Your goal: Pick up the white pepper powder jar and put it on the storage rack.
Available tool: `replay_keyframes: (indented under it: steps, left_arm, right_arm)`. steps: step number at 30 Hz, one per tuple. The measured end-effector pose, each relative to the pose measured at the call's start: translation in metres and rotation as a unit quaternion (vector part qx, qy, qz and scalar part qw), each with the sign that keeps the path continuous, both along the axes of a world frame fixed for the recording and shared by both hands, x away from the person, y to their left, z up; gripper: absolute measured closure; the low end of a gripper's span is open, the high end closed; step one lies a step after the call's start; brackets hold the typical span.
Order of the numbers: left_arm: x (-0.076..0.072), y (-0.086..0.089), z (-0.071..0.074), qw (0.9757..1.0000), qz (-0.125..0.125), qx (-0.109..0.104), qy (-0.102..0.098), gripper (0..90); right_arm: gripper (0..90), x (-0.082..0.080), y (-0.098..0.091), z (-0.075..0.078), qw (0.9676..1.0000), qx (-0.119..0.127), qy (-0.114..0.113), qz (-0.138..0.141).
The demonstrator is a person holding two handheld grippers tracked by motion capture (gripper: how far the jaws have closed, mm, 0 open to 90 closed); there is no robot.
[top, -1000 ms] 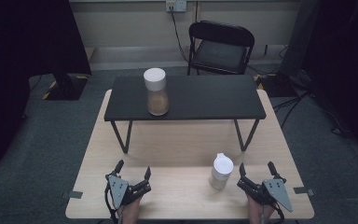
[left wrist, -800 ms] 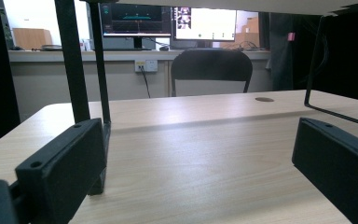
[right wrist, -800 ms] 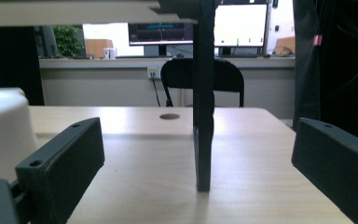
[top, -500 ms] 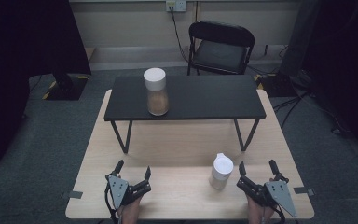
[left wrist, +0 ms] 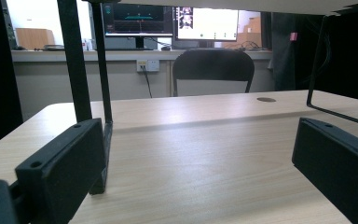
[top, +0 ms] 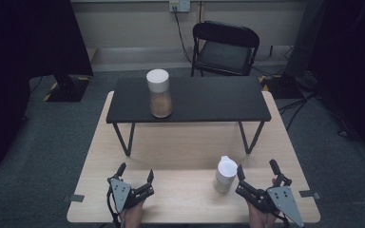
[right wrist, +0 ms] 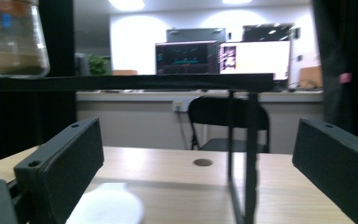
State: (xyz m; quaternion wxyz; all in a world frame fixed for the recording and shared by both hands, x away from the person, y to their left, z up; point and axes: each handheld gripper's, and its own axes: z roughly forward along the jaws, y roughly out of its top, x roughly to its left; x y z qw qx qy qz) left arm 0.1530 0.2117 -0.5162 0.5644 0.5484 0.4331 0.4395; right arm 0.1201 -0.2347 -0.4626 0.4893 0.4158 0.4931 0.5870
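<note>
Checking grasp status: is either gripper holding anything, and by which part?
Nothing is held. The left gripper and right gripper are both open; the white bottle stands free.

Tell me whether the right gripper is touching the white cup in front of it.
Cannot tell. In the high view the right gripper's left finger sits right beside the white cup, with no plain gap or contact; its fingers are spread open.

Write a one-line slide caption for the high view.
Two open grippers, left gripper and right gripper, rest on a wooden table near a white-lidded bottle; a jar stands on the black shelf.
</note>
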Motion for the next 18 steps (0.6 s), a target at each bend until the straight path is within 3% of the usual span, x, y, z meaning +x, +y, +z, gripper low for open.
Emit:
replay_keyframes:
  steps: [7, 18]
  left_arm:
    - [0.000, -0.001, 0.000, 1.0000, 0.002, 0.000, 0.000, 2.4]
    - [0.000, -0.001, 0.000, 1.0000, 0.002, 0.000, 0.000, 2.4]
  right_arm:
    - [0.9, 0.000, 0.009, 0.004, 0.9997, -0.011, 0.014, 0.018]
    - [2.0, 0.003, 0.026, -0.006, 0.9986, -0.017, 0.030, 0.041]
